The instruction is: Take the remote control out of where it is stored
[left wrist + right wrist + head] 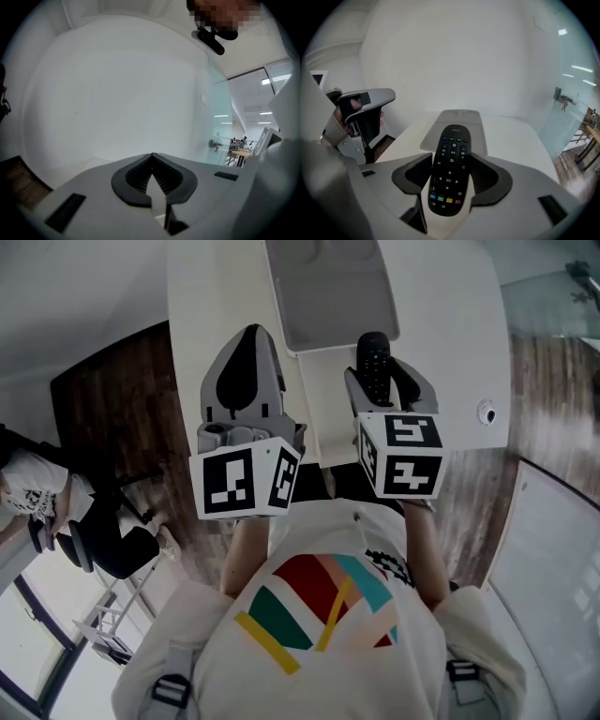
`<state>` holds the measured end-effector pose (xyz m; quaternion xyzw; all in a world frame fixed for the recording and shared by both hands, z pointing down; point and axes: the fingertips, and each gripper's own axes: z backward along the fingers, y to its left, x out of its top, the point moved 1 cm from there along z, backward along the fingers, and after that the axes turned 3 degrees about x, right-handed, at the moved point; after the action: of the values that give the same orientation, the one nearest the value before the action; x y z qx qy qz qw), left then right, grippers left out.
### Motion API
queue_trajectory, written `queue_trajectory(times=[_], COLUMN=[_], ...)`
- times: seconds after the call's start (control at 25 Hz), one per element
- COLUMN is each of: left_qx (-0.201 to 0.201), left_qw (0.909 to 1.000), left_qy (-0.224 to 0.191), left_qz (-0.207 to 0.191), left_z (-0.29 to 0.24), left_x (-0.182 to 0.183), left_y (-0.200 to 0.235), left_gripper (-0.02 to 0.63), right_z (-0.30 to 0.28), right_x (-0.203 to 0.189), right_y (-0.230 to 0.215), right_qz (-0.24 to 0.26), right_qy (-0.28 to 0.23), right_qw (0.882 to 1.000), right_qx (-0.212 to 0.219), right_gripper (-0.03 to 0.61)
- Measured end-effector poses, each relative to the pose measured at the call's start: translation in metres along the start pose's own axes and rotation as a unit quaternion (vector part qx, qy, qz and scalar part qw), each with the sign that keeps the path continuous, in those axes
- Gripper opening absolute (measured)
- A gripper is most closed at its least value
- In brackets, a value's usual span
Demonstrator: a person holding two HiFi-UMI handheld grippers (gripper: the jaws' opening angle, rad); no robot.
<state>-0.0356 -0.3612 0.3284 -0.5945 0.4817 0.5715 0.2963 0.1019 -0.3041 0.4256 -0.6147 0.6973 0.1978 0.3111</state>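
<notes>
You've got the black remote control clamped buttons-up between the jaws of your right gripper, held over the white bench near the grey tray, while your left gripper sits alongside with its jaws pinched together on nothing.

In the head view, the lower part of the remote control is hidden behind the marker cube of the right gripper, and the grey tray is cut off by the frame's top edge.
</notes>
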Motion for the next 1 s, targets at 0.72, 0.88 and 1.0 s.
queue_trajectory(times=[0.72, 0.88, 1.0], left_qx=[-0.006, -0.011, -0.013], left_qw=[0.9898, 0.9855, 0.9824], left_qy=[-0.120, -0.146, -0.161], left_qz=[-0.077, -0.086, -0.093], left_z=[0.023, 0.036, 0.045], left_x=[0.125, 0.143, 0.154], left_y=[-0.043, -0.051, -0.055], left_gripper=[0.006, 0.006, 0.006], right_z=[0.165, 0.199, 0.216], right_x=[0.147, 0.164, 0.169], right_y=[-0.001, 0.005, 0.011], right_qz=[0.085, 0.090, 0.104], right_qy=[-0.348, -0.418, -0.450], right_qw=[0.933, 0.904, 0.887], right_qx=[-0.017, -0.009, -0.009], right_gripper=[0.258, 0.258, 0.258])
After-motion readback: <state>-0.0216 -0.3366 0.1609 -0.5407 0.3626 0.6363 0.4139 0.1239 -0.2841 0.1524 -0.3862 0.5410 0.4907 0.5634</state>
